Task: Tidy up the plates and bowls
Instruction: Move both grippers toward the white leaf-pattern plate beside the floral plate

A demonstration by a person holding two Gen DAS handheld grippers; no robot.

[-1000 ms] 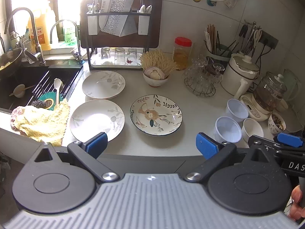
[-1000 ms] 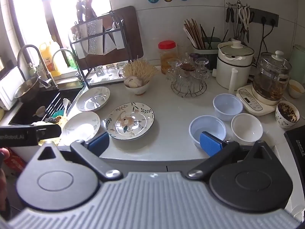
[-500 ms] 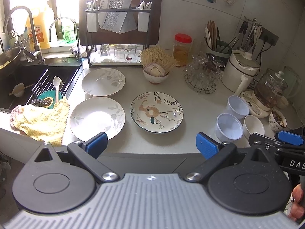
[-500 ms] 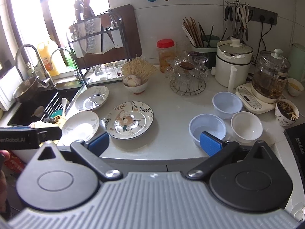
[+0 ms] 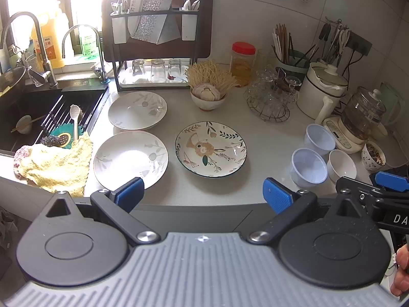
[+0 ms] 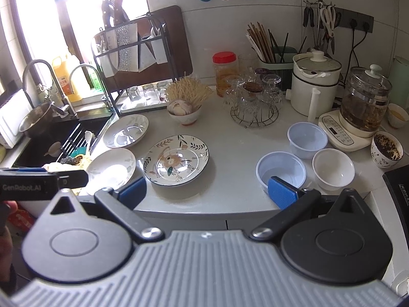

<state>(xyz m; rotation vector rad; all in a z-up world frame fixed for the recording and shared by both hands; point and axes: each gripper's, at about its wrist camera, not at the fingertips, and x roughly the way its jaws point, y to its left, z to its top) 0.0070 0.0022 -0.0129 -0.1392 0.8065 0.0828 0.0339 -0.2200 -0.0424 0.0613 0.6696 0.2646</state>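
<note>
— Plates first: where do they lie?

— Three on the grey counter (image 5: 268, 138). A patterned plate (image 5: 211, 149) sits near the middle. Left of it is a white plate (image 5: 131, 157), close to the counter's near edge, and a second white plate (image 5: 137, 110) lies farther back, just beside the sink (image 5: 38, 117). None is stacked on another.

— And the bowls?

— To the right. Two pale blue bowls (image 6: 281, 172) (image 6: 307, 136), one nearer and one farther, with a white bowl (image 6: 333, 168) just right of the near one. All three stand upright, close together, each on the counter itself.

— The grippers?

— The left gripper (image 5: 203, 194) hangs off the near edge of the counter with its blue pads spread wide, nothing between them. The right gripper (image 6: 207, 190) is the same: fingers wide apart, empty, held near the counter's front edge. Its right pad overlaps the near blue bowl in the right wrist view, though I cannot tell whether they touch.

— Anything else close by?

— A yellow cloth (image 5: 53, 163) lies left of the near white plate, touching the sink's edge.
</note>
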